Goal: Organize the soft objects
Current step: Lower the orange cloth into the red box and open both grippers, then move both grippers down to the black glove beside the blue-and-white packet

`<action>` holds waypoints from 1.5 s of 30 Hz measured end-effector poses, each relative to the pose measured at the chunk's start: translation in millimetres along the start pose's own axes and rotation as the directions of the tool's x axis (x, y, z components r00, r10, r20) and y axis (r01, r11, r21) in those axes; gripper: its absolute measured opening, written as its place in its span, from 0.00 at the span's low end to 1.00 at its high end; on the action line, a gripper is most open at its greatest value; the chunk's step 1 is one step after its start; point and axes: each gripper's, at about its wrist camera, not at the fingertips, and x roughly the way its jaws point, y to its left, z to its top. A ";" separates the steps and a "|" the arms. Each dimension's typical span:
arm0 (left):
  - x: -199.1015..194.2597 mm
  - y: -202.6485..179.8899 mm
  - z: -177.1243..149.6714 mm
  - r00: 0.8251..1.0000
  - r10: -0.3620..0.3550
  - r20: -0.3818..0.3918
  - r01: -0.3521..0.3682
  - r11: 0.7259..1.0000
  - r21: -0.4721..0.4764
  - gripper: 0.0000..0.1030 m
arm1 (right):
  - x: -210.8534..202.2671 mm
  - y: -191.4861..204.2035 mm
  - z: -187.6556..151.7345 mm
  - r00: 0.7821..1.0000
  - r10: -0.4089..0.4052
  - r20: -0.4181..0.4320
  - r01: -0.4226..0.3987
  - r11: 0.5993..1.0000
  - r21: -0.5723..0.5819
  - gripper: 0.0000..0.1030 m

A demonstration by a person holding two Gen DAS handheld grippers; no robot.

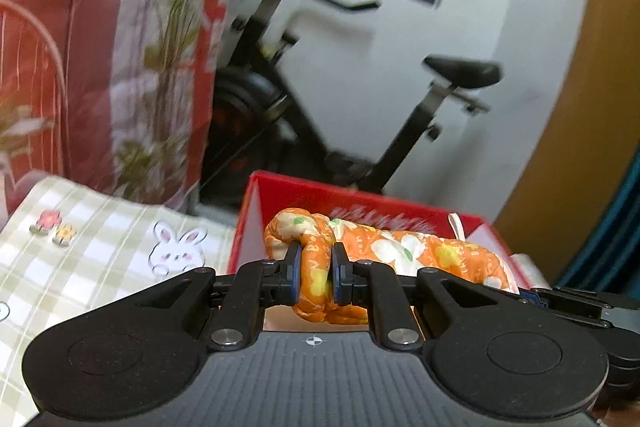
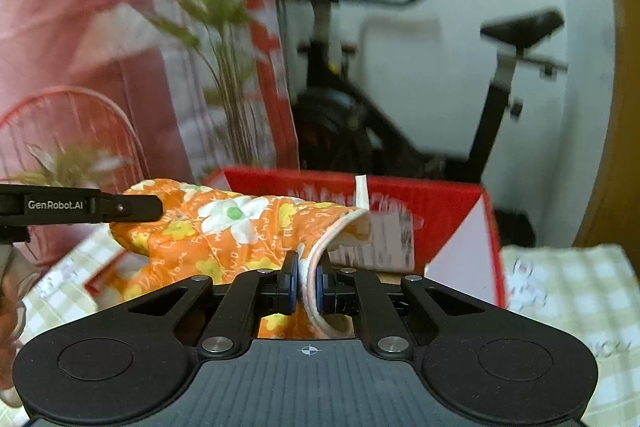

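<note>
Quilted orange mitt (image 1: 400, 247): light, limp, sags between left gripper (image 1: 316, 277) pinching its bunched end and right gripper (image 2: 307, 285) pinching the piped hem.

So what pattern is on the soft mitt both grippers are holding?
Orange oven mitt with white and yellow flowers, clearest in the right wrist view.

White lettering reading "GenRobot.AI" stands on the black finger housing of the left gripper (image 2: 80, 206), which reaches in from the left edge of the right wrist view, just left of the orange flower-printed quilted cloth (image 2: 224, 227). That cloth carries small white script, too small to read. Behind it, white print on the red cardboard box (image 2: 440, 203) is blurred beyond reading.
</note>
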 end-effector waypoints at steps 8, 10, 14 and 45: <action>17.4 4.6 -3.1 0.999 0.030 -0.028 -0.028 0.999 0.043 0.45 | 34.2 -4.2 -9.2 0.994 -0.061 -0.090 0.067 0.996 0.065 0.08; 18.5 2.5 -7.2 0.999 0.036 -0.030 -0.035 0.998 0.060 0.51 | 40.1 -5.6 -13.7 0.991 -0.065 -0.119 0.074 0.995 0.072 0.08; 17.9 0.8 -12.3 0.998 0.029 -0.055 -0.025 0.997 0.069 0.51 | 48.3 -7.3 -19.8 0.981 -0.103 -0.163 0.116 0.991 0.073 0.19; -110.4 -7.4 -125.8 0.963 -0.186 -0.193 0.194 0.981 0.026 0.41 | -133.7 31.2 -127.2 1.000 0.002 0.007 -0.003 0.995 0.104 0.37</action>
